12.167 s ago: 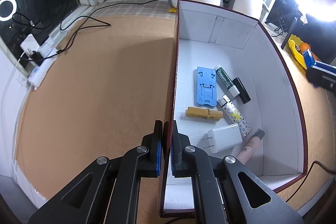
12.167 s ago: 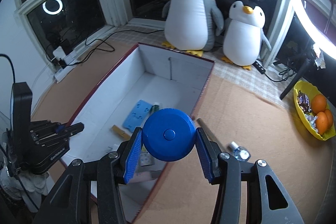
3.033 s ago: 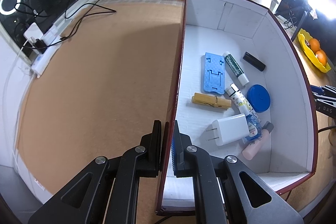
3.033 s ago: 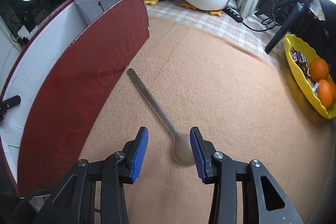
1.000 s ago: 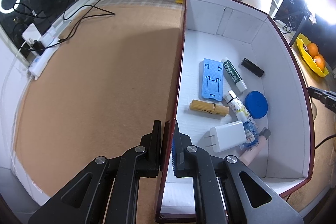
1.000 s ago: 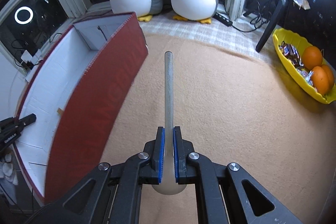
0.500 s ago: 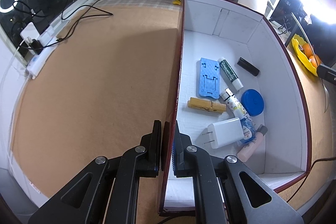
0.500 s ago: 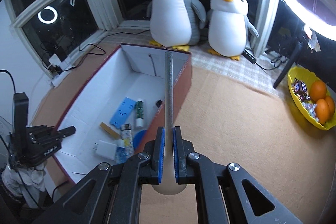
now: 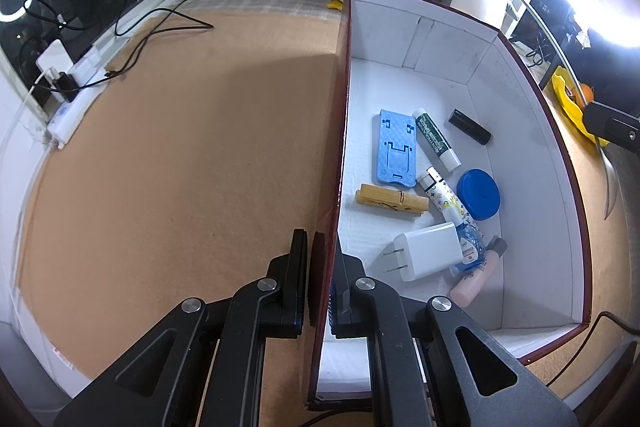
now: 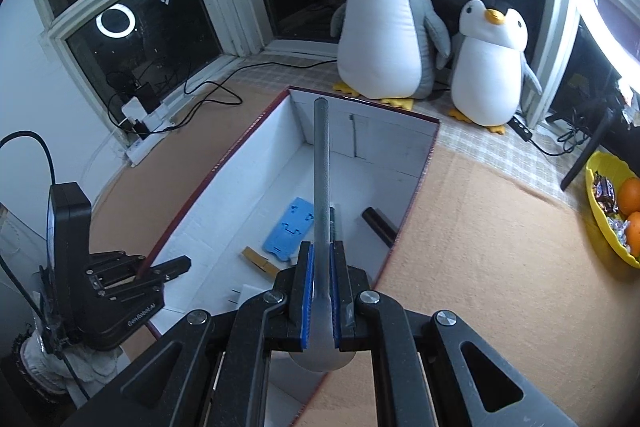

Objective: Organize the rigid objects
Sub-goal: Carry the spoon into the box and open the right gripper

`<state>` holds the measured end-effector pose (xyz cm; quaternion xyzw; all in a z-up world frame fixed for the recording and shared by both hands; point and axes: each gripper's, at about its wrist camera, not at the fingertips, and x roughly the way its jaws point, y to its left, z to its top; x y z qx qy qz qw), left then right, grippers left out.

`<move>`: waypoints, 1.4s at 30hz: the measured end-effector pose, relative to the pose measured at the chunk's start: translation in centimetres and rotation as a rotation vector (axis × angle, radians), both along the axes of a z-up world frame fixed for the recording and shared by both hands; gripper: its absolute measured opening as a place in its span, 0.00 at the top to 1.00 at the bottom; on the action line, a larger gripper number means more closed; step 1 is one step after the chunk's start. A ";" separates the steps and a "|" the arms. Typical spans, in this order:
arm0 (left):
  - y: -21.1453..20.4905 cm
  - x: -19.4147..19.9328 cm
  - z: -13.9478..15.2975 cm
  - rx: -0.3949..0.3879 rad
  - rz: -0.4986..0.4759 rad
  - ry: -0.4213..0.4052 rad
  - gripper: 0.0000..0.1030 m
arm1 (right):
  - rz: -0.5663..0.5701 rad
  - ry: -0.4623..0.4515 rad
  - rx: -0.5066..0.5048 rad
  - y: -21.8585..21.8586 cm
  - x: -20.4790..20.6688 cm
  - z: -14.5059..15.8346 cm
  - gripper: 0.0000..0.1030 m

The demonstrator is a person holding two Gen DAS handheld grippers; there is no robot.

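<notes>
A red box with a white inside [image 9: 520, 131] stands on the tan mat. My left gripper [image 9: 320, 251] is shut on the box's left wall near its front corner; it also shows in the right wrist view [image 10: 160, 271]. My right gripper [image 10: 320, 259] is shut on a metal spoon [image 10: 321, 167], handle pointing forward, held above the box's near end [image 10: 420, 155]. Inside the box lie a blue phone stand [image 9: 394, 151], a green tube [image 9: 434, 139], a black stick [image 9: 469, 126], a blue round case [image 9: 478, 193], a wooden clothespin [image 9: 390, 202], a white charger [image 9: 426, 255] and small bottles.
Two plush penguins [image 10: 384, 19] stand behind the box by the window. A yellow bowl with oranges and sweets [image 10: 612, 207] sits on the right. A power strip with cables [image 9: 76, 79] lies at the left edge of the mat.
My right gripper picked the spoon off the mat and carried it left, over the box. My left gripper has stayed clamped on the box wall.
</notes>
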<state>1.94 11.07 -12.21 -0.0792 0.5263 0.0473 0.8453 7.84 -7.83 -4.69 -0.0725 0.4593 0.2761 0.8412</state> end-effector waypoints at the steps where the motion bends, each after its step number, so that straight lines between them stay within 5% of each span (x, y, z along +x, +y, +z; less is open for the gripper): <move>1: 0.0 0.0 0.0 -0.001 0.000 -0.001 0.93 | 0.006 0.001 0.001 0.4 0.0 -0.1 0.93; 38: -0.2 0.3 0.1 0.007 -0.005 0.001 0.93 | 0.005 0.103 -0.023 2.5 1.8 -4.3 0.93; 42: -0.2 0.3 0.2 0.009 -0.006 0.001 0.93 | 0.013 0.101 -0.024 2.6 1.6 -4.2 0.79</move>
